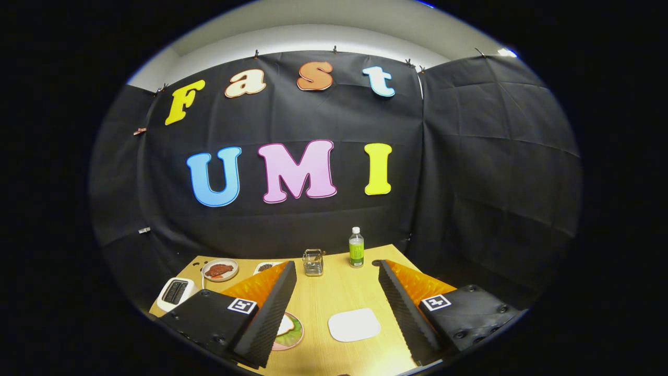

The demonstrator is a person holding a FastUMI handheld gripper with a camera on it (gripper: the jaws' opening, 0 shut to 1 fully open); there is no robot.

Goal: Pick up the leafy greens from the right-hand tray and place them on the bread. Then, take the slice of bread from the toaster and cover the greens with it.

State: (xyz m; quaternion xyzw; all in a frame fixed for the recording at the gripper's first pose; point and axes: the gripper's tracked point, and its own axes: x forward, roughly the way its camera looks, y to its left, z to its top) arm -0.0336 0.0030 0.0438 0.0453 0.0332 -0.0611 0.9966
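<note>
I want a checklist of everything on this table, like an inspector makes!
Surface: wooden table, tidy.
Job's things: white toaster beside the left finger; pink plate with bread and something green, partly behind that finger; white tray between the fingers, greens not seen on it.
Clutter: plate of meat, wire holder, green bottle.
Grippers: gripper open, holding nothing.
Cables: nothing seen.
Surroundings: black cloth wall.
</note>
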